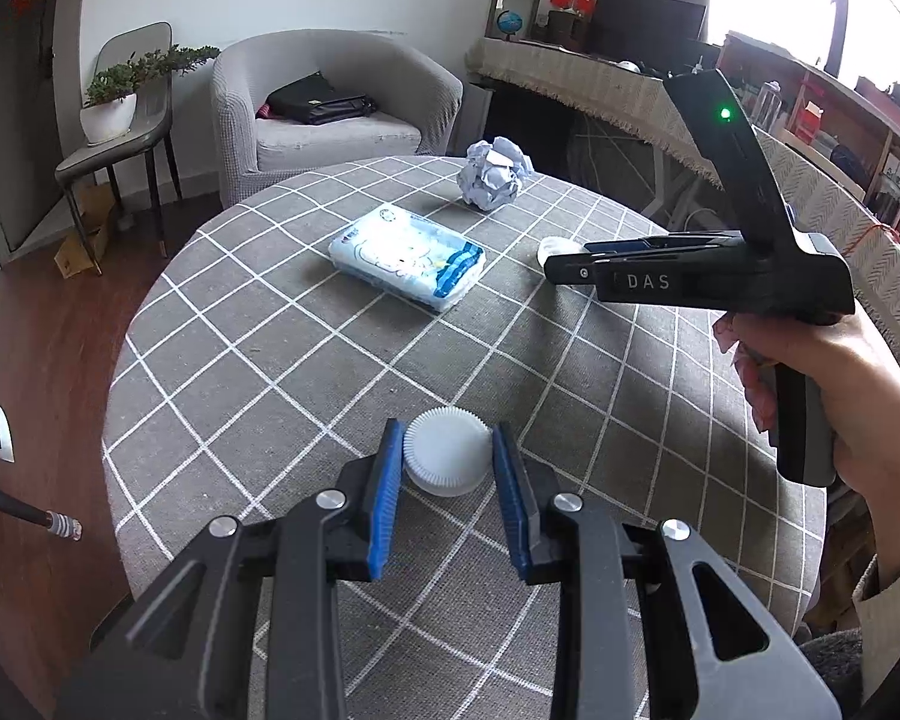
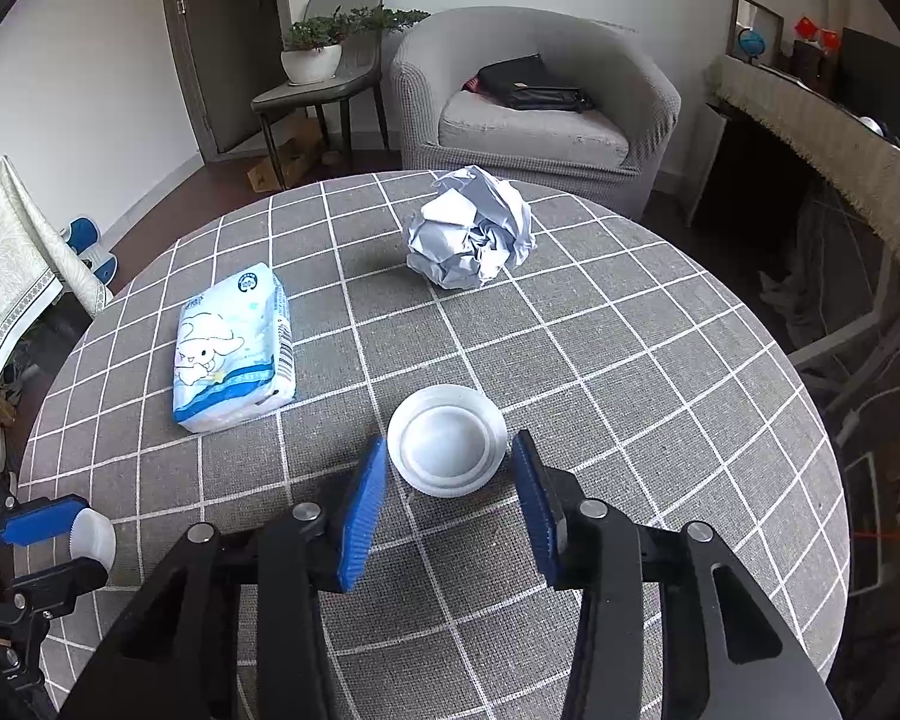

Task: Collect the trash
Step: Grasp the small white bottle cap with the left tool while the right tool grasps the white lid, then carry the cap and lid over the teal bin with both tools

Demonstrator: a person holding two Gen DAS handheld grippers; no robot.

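A white ribbed bottle cap point(image 1: 447, 450) lies on the round checked table point(image 1: 306, 372) between the blue pads of my left gripper point(image 1: 448, 459). The left pad touches it; the right pad stands just off it. That cap also shows at the far left of the right wrist view point(image 2: 93, 540). My right gripper point(image 2: 448, 468) is open around a white round lid point(image 2: 447, 447) lying hollow side up, with gaps on both sides. A crumpled white paper ball point(image 2: 471, 234) sits at the table's far side, also in the left wrist view point(image 1: 493, 173).
A blue and white tissue pack point(image 2: 234, 348) lies on the table's left half. A grey armchair point(image 2: 540, 102) with a black bag stands behind the table. A chair with a potted plant point(image 2: 315, 54) is at the back left. A fringed desk point(image 2: 810, 120) runs along the right.
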